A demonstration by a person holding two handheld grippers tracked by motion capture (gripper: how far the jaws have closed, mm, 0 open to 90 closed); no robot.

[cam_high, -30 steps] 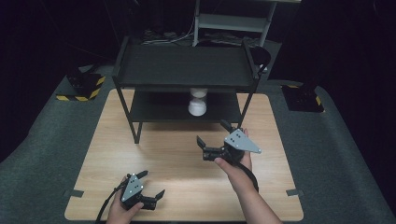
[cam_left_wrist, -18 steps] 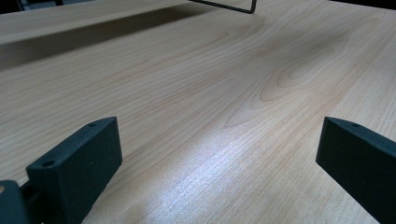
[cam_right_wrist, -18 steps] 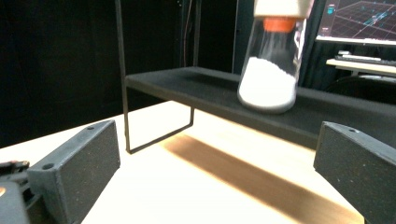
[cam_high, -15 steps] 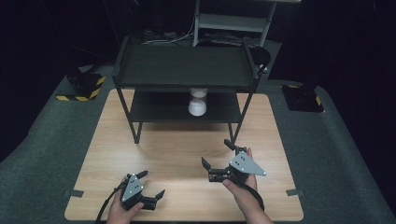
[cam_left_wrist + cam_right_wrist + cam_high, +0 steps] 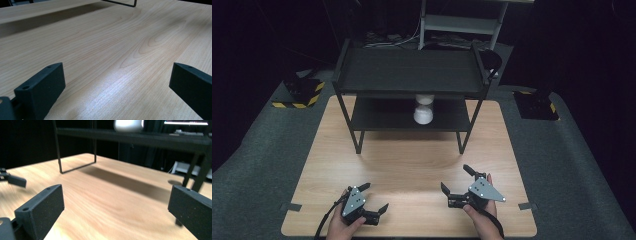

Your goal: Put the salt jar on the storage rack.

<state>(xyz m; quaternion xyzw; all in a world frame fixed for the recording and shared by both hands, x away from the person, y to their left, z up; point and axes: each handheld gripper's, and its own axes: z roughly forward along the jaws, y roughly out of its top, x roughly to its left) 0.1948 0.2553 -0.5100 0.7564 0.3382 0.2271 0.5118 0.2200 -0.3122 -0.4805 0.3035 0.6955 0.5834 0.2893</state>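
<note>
Pale wood covers the table [image 5: 407, 165], where a black two-tier shelf [image 5: 409, 70] stands at the far side. On its lower tier sits a white hourglass [image 5: 423, 110], under the top tier. Near the front edge, the left gripper [image 5: 373, 199] is held low over the wood by the left hand [image 5: 343, 227], jaws spread wide with nothing between them. The right gripper [image 5: 457, 179], in the right hand [image 5: 482, 220], also gapes empty, well apart from the left one and from the shelf.
</note>
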